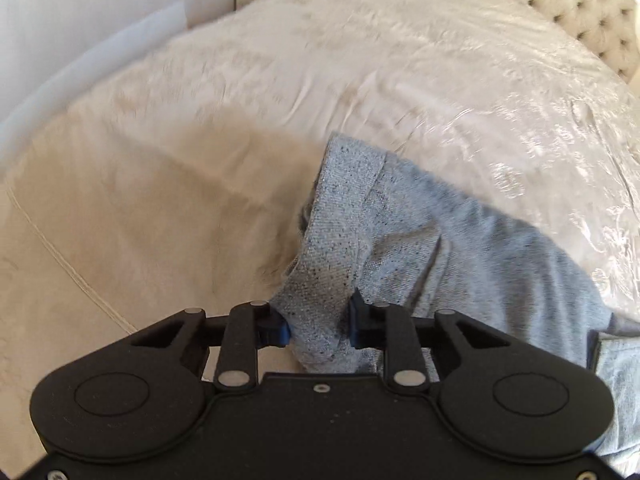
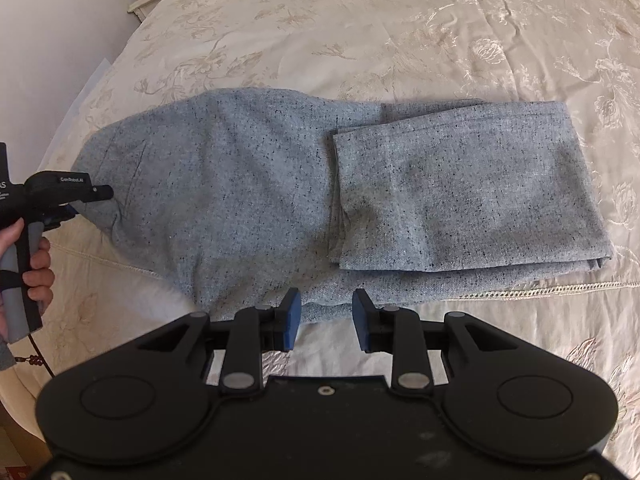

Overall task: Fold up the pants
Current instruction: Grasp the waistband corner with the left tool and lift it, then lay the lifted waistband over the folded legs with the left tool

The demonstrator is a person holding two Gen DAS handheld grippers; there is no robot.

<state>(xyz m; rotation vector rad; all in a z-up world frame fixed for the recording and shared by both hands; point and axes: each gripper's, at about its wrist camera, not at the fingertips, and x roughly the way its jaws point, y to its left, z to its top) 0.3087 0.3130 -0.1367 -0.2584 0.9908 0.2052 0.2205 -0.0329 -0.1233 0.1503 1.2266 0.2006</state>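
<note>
The left gripper [image 1: 320,324] clamps a bunched fold of the grey pants [image 1: 420,240]; the right gripper [image 2: 326,320] hovers unclenched just before their hem.

One legible marking: small white lettering reading "GenRobot.AI" on the black body of the left gripper [image 2: 102,193], seen at the left edge of the right wrist view. Further white characters on that device's far-left edge are cut off and unreadable. The left wrist view carries no legible text.
</note>
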